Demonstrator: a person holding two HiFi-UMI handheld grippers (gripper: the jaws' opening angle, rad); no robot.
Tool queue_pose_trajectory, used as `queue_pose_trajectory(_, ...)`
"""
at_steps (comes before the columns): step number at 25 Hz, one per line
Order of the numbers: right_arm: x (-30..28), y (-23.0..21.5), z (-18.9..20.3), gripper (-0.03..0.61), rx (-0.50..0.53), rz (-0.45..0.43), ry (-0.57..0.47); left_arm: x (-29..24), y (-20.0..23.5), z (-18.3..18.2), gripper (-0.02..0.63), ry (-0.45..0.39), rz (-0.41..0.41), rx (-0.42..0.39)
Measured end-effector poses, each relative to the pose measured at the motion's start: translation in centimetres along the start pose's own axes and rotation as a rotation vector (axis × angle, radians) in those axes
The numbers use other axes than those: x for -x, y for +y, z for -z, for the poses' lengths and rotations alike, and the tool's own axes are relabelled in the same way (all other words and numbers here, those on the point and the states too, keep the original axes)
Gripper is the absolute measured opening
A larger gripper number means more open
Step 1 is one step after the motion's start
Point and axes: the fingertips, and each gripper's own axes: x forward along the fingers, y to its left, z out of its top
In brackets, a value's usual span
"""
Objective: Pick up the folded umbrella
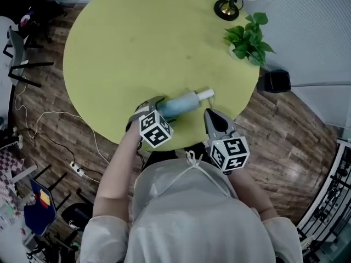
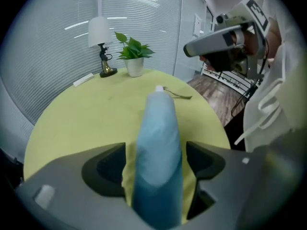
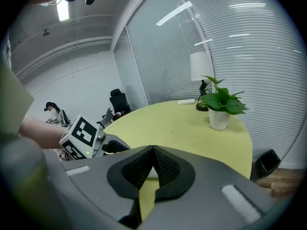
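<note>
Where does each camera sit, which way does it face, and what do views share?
Head view: on the person's head, looking steeply down at the round table, the folded umbrella, the left tool, the right tool and the person's torso.
Left gripper view: rides the left tool, facing along its open jaws, which straddle the umbrella, toward plant and lamp; the torso shows at right.
Right gripper view: rides the right tool, over its shut jaws, across the table; the left forearm shows.
Shared: both gripper views show plant and lamp.
</note>
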Motion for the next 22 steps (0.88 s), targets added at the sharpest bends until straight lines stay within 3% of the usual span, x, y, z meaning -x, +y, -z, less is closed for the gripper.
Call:
queue_pose_trajectory(7,0.3,-0.8,-0.2,0.0,-0.013,0.046,0.004,-2.7,-0.6,1.7,0.368,0.161,0.076,-0.111)
queue_pose_trajectory(11,0.4,-1.0,0.2,0.0,-0.017,0.061,0.015,-2.9,-0.5,1.8,0.356,0.173,0.123,-0.081)
queue_pose_trajectory(16,0.7,-1.0,0.5,0.0,-0.024,0.07,0.017,-2.7,-0.5,1.6,0.317,0.171,0.114,-0.072)
queue_pose_trajectory(22,1.3,-1.0,-0.4,0.0,-0.007,0.062,-0.004,-2.6,-1.4,1.5,0.285,0.187,0.081,-0.13)
